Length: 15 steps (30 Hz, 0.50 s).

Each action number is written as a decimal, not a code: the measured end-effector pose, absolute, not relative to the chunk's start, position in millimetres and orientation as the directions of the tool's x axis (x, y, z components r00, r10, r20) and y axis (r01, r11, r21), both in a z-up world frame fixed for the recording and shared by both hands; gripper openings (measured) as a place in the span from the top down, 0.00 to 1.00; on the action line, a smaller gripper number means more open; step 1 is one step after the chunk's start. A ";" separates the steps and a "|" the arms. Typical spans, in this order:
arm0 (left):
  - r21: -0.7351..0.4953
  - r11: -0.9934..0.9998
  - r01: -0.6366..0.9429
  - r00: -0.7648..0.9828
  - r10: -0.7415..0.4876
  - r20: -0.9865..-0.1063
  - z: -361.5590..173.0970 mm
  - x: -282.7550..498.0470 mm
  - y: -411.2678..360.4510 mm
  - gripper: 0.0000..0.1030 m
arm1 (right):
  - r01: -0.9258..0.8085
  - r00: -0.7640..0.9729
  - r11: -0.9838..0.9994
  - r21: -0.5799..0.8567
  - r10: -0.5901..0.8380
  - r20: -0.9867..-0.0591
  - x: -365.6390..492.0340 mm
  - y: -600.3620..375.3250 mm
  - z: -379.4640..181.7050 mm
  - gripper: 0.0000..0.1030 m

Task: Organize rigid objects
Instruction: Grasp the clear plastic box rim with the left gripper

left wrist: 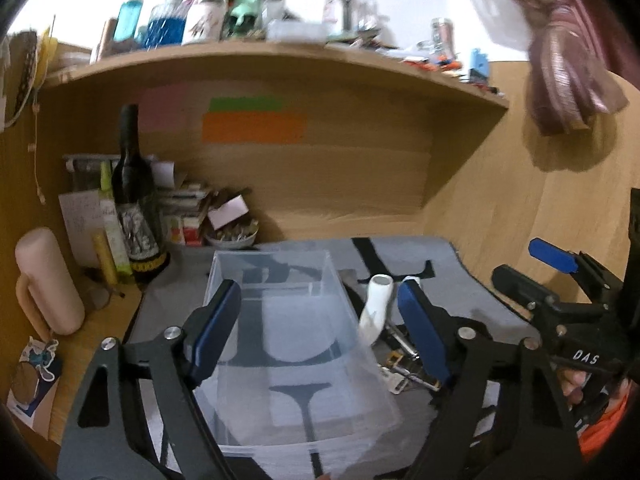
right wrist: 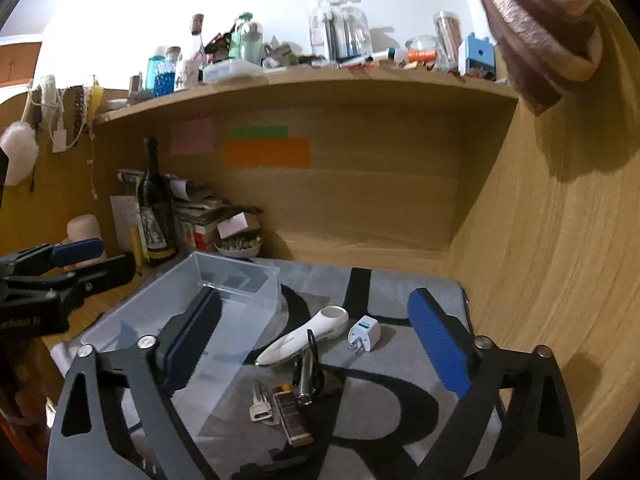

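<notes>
Both grippers are hovering with fingers spread, grasping nothing: left gripper (left wrist: 320,328) over the empty clear plastic bin (right wrist: 224,300), right gripper (right wrist: 316,340) above the white handheld device (right wrist: 304,340), plug adapter (right wrist: 364,330), key (right wrist: 262,404) and lighter (right wrist: 292,416) lying beside it on the counter mat (right wrist: 400,412).

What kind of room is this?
Probably a home desk nook: a wooden shelf crowded with bottles and jars, coloured sticky notes on the back panel, and a dark wine bottle beside stacked papers.
</notes>
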<state>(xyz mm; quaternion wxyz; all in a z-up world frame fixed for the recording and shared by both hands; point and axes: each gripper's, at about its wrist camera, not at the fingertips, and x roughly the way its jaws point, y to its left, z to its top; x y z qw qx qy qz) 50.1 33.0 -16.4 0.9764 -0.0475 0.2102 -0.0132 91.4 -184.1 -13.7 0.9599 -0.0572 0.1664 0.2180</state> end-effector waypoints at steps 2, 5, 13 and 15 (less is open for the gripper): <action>-0.116 0.993 0.002 0.894 -0.054 -0.446 -19.2 60.0 45.7 0.28 | -0.435 0.845 0.900 -0.033 0.395 -0.362 99.4 -184.0 -13.9 0.15; -0.110 0.994 -0.013 0.866 -0.044 -0.498 -24.8 75.0 62.6 0.39 | -0.429 0.836 0.903 -0.031 0.383 -0.393 111.1 -183.0 -16.1 0.25; -0.103 0.990 -0.096 0.729 0.000 -0.685 -59.0 118.8 108.8 0.61 | -0.422 0.788 0.907 -0.014 0.359 -0.500 146.9 -178.0 -31.1 0.36; -0.099 0.988 -0.118 0.696 0.011 -0.718 -68.3 125.4 117.8 0.65 | -0.419 0.771 0.908 -0.009 0.350 -0.532 157.5 -177.5 -37.9 0.37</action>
